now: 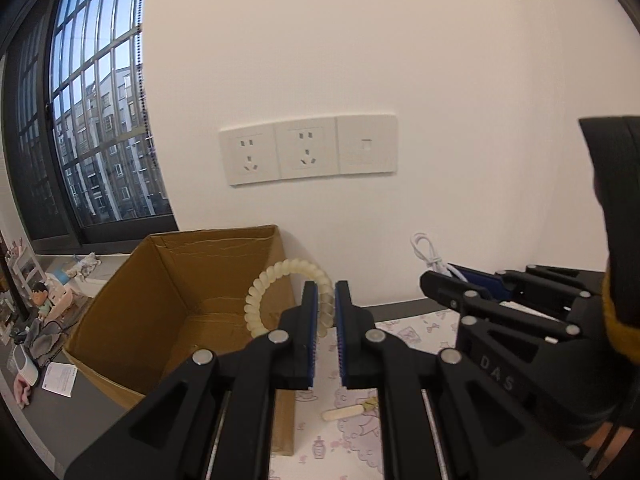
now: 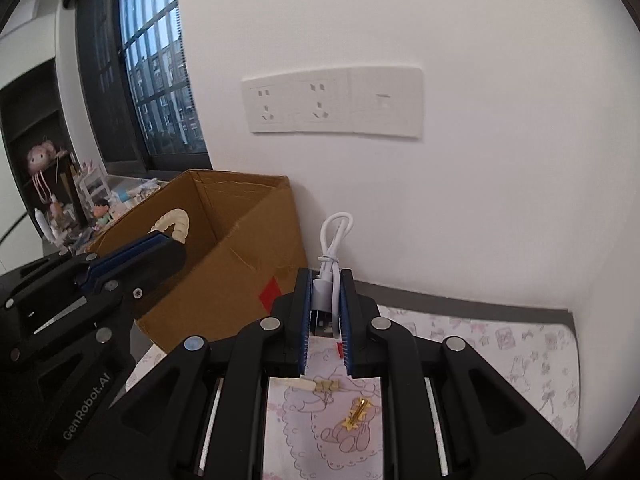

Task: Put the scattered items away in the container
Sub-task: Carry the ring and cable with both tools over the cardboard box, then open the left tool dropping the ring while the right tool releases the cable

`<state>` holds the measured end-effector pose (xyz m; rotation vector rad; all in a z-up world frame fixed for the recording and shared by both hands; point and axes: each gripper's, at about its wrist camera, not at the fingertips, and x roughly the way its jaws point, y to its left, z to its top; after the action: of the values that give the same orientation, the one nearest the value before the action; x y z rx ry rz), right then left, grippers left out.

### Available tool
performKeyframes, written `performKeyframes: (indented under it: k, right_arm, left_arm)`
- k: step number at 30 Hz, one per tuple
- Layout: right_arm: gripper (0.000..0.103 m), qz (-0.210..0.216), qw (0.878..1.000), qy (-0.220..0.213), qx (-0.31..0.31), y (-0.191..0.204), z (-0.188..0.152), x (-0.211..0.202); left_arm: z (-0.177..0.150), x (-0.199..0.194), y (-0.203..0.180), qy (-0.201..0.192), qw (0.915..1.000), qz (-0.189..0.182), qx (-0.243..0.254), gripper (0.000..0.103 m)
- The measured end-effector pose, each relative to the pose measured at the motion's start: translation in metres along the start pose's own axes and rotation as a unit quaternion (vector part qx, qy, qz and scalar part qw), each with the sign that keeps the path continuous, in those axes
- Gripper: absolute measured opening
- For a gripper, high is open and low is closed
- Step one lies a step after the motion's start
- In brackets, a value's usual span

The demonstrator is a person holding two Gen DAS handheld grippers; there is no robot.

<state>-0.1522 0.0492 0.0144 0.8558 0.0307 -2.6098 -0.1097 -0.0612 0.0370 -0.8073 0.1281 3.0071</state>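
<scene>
An open cardboard box (image 1: 160, 280) (image 2: 240, 248) stands against the wall at the left. My left gripper (image 1: 325, 300) is shut on a cream spiral hair tie (image 1: 264, 284), held up beside the box's right wall; the tie (image 2: 174, 222) shows over the box rim in the right wrist view. My right gripper (image 2: 325, 292) is shut on a bundled white USB cable (image 2: 334, 240), lifted above the mat, right of the box; the cable (image 1: 428, 252) also shows in the left wrist view. A cream hair clip (image 1: 348, 411) (image 2: 312, 385) and a gold star clip (image 2: 357, 414) lie on the mat.
A pink patterned mat (image 2: 500, 344) covers the grey desk up to the white wall with sockets (image 1: 308, 150). A paper slip (image 1: 60, 378) lies left of the box. Figurines and clutter (image 2: 80, 200) crowd the windowsill side. A sleeve (image 1: 620, 240) is at the right edge.
</scene>
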Motion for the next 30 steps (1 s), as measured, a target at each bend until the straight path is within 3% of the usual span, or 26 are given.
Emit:
performKeyframes:
  k: [13,20,30]
  right_arm:
    - [0.013,0.059,0.997,0.025,-0.032,0.078,0.028,0.037]
    - [0.013,0.067,0.995,0.050,-0.057,0.120,0.037,0.072]
    - [0.013,0.076,0.989,0.104,-0.068,0.139,0.028,0.112]
  left_arm:
    - [-0.006,0.005,0.097,0.009,0.9977,0.041,-0.053,0.009]
    - [-0.014,0.022,0.144,0.043,0.9944,0.043,-0.087,0.009]
    - [-0.037,0.063,0.182,0.109,0.9850,0.029,-0.131,0.009]
